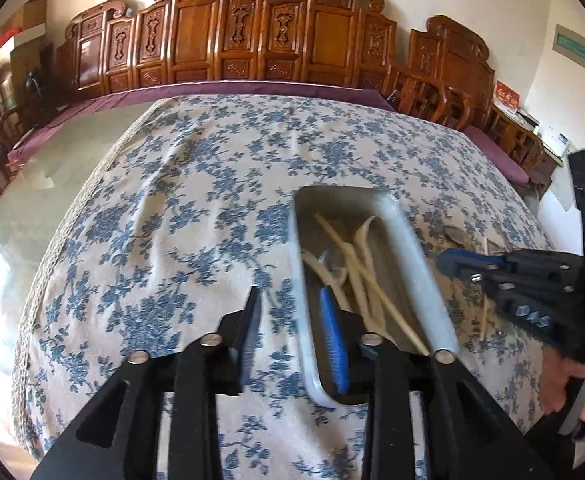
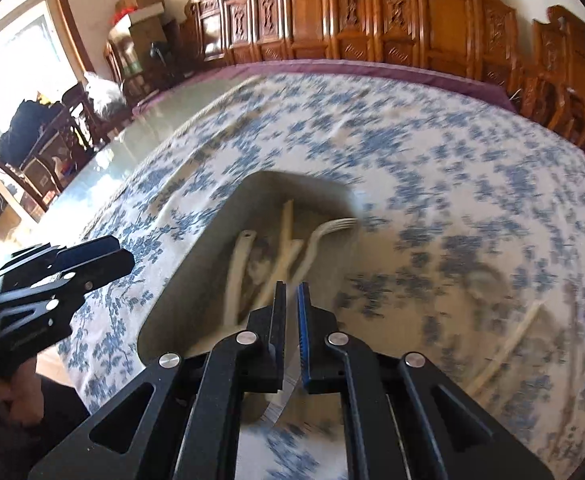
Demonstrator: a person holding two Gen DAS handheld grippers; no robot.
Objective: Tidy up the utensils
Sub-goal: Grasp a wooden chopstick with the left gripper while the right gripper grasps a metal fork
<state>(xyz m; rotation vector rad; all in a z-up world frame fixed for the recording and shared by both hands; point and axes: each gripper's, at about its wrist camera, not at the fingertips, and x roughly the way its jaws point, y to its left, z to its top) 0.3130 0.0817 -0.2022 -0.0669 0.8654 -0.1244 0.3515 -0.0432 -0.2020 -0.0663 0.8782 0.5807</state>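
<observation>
Pale cream plastic utensils lie loose in the tray (image 1: 412, 240), a shallow grey rectangular container resting on the blue-flowered tablecloth (image 1: 180, 208). In my right wrist view I identify a fork (image 2: 324, 232) with its tines near the tray's far right wall, a flat-handled piece (image 2: 238, 264) that may be a spoon, and chopsticks (image 2: 286, 232) crossing between them; the exact count is unclear because of blur. In my left wrist view the same items (image 1: 356, 264) lie as a crossed bundle along the tray's length. Outside the tray, on the cloth to its right, I see further chopsticks (image 2: 508, 344), blurred. My left gripper (image 1: 292, 320) stands partly open, straddling the tray's near left rim: the blue-padded finger (image 1: 332, 344) is inside the tray, the black finger over the cloth outside it. The pads press on nothing. My right gripper (image 2: 291, 300) hovers over the near end of the tray with its jaws almost together; only a thin gap shows between the pads, and I see nothing clamped there. A clear, thin piece (image 2: 280, 396) shows below the fingers, which I cannot identify. Each gripper appears in the other's view, at the frame edge, with a hand (image 2: 12, 392) behind it. Beyond the cloth, the glossy tabletop (image 1: 52, 168) and a row of carved wooden chairs (image 1: 228, 40) stand against the wall.
</observation>
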